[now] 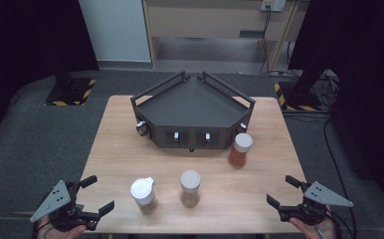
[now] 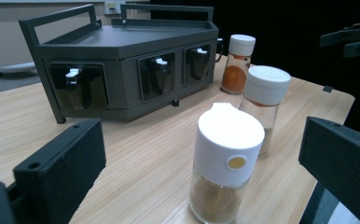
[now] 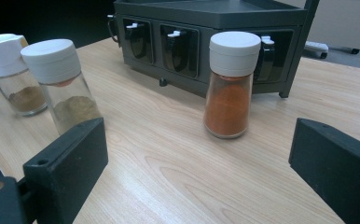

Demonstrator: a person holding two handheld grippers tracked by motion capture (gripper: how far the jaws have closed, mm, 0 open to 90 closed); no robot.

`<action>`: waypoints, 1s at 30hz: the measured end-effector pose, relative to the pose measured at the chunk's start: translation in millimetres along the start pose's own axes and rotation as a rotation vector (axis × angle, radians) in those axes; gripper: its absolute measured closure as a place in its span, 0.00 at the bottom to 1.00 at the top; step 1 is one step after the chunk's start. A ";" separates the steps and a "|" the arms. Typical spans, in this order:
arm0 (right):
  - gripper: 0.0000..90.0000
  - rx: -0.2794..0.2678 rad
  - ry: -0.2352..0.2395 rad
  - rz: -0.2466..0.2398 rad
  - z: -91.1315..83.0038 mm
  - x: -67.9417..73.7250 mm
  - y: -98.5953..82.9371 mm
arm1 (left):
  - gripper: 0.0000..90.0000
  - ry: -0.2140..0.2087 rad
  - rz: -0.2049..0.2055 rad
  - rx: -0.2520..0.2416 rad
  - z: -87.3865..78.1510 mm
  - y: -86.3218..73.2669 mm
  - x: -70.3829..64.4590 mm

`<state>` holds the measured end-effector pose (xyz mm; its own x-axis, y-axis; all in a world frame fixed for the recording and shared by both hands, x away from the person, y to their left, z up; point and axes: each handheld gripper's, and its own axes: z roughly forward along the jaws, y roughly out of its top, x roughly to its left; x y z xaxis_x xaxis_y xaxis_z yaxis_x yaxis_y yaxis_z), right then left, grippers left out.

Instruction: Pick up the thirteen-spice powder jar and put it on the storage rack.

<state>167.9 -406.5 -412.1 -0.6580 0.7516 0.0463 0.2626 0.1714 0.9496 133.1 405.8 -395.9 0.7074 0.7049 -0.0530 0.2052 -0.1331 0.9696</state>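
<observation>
A dark grey angular rack stands at the table's far middle, with small cups hooked in its front slots. Three spice jars with white caps stand on the wood. One with orange powder is by the rack's right corner. One with tan powder is mid-front. One with a flip-spout cap is to its left. My left gripper is open at the front left corner. My right gripper is open at the front right; both hold nothing.
The wooden table sits on grey carpet. Stand bases with yellow-black tape flank it at the back. A pale cabinet and cables lie beyond. Bare wood lies between the jars and the rack.
</observation>
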 end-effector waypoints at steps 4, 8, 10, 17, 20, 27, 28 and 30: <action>0.06 0.000 0.000 0.001 0.0 -0.2 -0.1 | 0.00 -0.008 -0.001 0.010 -2.9 9.0 3.7; 0.06 0.002 0.000 0.000 0.2 0.0 0.2 | 0.00 -0.017 0.001 0.026 -3.6 17.2 6.9; 0.06 0.003 0.000 -0.001 0.4 0.2 0.3 | 0.00 -0.021 0.005 0.034 -3.4 21.8 7.5; 0.06 0.001 0.000 0.000 0.3 -0.1 0.1 | 0.00 -0.037 0.011 0.050 -2.0 32.9 9.5; 0.06 0.001 0.000 0.000 0.3 0.1 0.1 | 0.00 -0.045 0.017 0.049 -0.8 36.5 9.6; 0.06 0.002 0.001 -0.001 0.5 0.0 0.1 | 0.00 -0.054 0.026 0.053 3.1 44.1 9.3; 0.06 0.002 0.001 0.000 0.5 0.0 0.1 | 0.00 -0.057 0.026 0.055 3.9 45.4 9.3; 0.06 0.002 0.000 -0.001 0.6 0.1 0.1 | 0.00 -0.058 0.030 0.061 5.6 48.1 8.9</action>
<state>168.2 -406.0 -412.1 -0.6581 0.7515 0.0455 0.2638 0.1735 0.9489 153.1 401.8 -351.0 0.7517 0.6583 -0.0402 0.2234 -0.1968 0.9546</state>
